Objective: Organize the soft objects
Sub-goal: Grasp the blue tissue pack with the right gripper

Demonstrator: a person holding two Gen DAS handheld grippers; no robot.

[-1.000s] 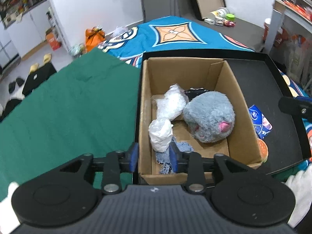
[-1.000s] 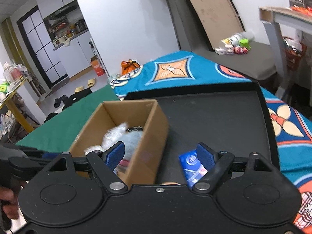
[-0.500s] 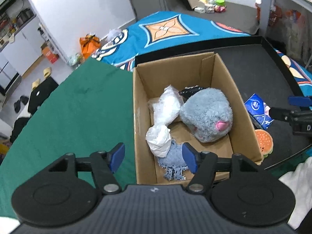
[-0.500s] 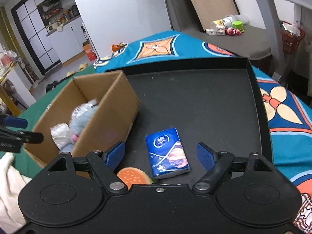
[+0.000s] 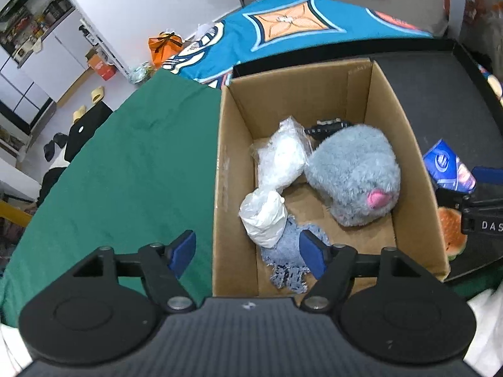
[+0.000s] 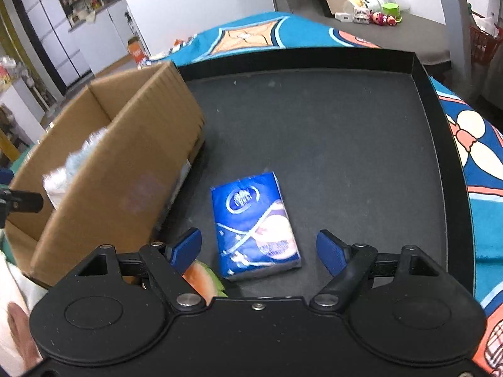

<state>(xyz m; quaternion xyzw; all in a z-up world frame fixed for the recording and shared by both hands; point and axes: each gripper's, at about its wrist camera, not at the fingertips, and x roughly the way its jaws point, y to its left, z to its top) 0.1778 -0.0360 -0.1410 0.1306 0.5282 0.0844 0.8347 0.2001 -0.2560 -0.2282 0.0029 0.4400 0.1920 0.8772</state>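
Two open grippers over a cardboard box of soft things and a tissue pack on a black tray.

Left wrist view: the left gripper (image 5: pixel 246 253) hangs above the near left wall of the cardboard box (image 5: pixel 405 132), its jaws having just been opening and now wide apart, gripping nothing; the blue knitted cloth (image 5: pixel 284 256) lies on the box floor below them. In the box also lie a grey plush toy (image 5: pixel 352 179) and two white plastic-wrapped bundles (image 5: pixel 279 160), one touching the plush. The box stands at the left edge of the black tray (image 5: pixel 440 94), beside a green cloth (image 5: pixel 125 163).

Right wrist view: the right gripper (image 6: pixel 259 253) stands with jaws wide, empty, just over the blue tissue pack (image 6: pixel 254 223), which lies flat on the tray right of the box. A burger-shaped soft toy (image 6: pixel 201 279) peeks beside the left finger.
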